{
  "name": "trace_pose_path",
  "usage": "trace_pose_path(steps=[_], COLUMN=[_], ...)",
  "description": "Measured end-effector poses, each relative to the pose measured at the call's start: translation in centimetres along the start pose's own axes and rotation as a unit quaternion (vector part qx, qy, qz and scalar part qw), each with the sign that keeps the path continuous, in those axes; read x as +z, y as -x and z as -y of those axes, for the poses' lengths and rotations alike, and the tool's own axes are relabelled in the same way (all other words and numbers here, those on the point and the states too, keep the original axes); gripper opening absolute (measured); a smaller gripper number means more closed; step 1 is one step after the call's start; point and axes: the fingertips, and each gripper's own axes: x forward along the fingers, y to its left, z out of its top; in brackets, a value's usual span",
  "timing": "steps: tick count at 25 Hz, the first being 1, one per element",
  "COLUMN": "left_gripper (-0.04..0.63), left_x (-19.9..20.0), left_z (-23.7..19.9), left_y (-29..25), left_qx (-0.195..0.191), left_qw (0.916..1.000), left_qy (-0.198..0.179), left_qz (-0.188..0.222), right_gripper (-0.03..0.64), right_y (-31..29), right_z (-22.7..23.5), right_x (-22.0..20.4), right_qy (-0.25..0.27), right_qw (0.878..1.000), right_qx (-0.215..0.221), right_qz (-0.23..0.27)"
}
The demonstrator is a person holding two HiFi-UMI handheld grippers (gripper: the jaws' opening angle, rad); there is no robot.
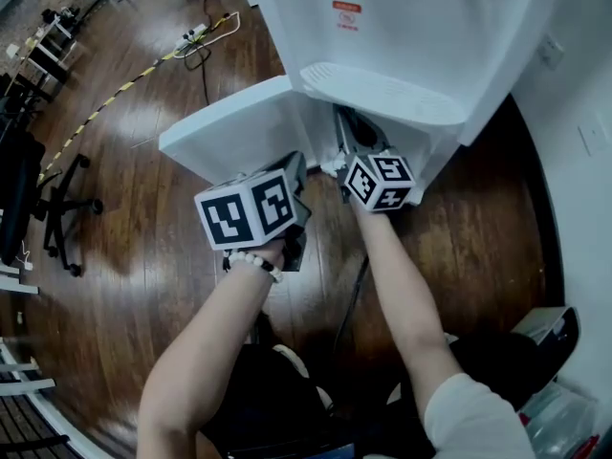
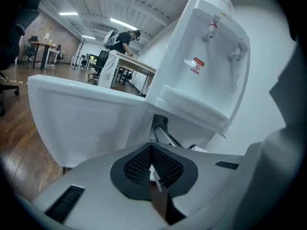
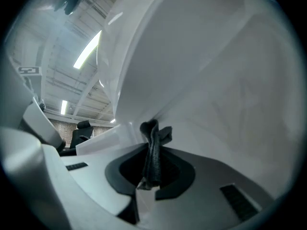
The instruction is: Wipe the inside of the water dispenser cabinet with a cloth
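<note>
Cloth point(image 3: 154, 145) between jaws of right tool point(image 3: 151, 170)

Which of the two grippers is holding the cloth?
The right gripper: its jaws are shut on a dark cloth. The left gripper has its jaws together with nothing between them.

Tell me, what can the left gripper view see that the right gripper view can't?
Only the left gripper view shows the taps and red label of the water dispenser, the open cabinet door, and a person with a backpack at a table far off. The left tool is shut on nothing. Only the right gripper view shows the dark cloth pinched in the right tool. Both show the dispenser's white body and ceiling lights.
</note>
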Motion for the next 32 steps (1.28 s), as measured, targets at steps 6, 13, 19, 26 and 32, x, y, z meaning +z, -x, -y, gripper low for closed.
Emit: trace_pose_path(steps=[6,13,19,26,32], left_gripper=[-0.006,-0.006,-0.006,-0.006,-0.006], left_x=[0.0,-0.8,-1.4,-1.6,-2.0], left_z=[-0.6,-1.2,-0.8,-1.1,-1.3], left_y=[0.5,-0.2,-1.0,-1.3,-1.6], left_qx=[0.003,0.001,-0.004,-0.002,-0.002], left_qw=[0.9999,0.9995,0.9993,0.9990,0.9988], left_qy=[0.016,0.028,0.030,0.037,0.035], left_qz=[0.002,-0.013,-0.024,-0.027,-0.035], right_gripper=[0.040,0.040,0.040,0.040,0.040], right_y=[-1.7,-2.1,-1.6,-1.2,-0.7], right_z=[-1.4,-0.1,2.3,4.7,6.9], right_x=[1.1,-1.8,-7.4,-12.7,-17.8], right_qy=[0.052,0.121,0.092,0.044,0.016], right_qw=[0.999,0.991,0.988,0.982,0.958], right_qx=[0.013,-0.007,-0.028,-0.062,-0.101], right_qz=[0.005,-0.062,-0.123,-0.171,-0.267])
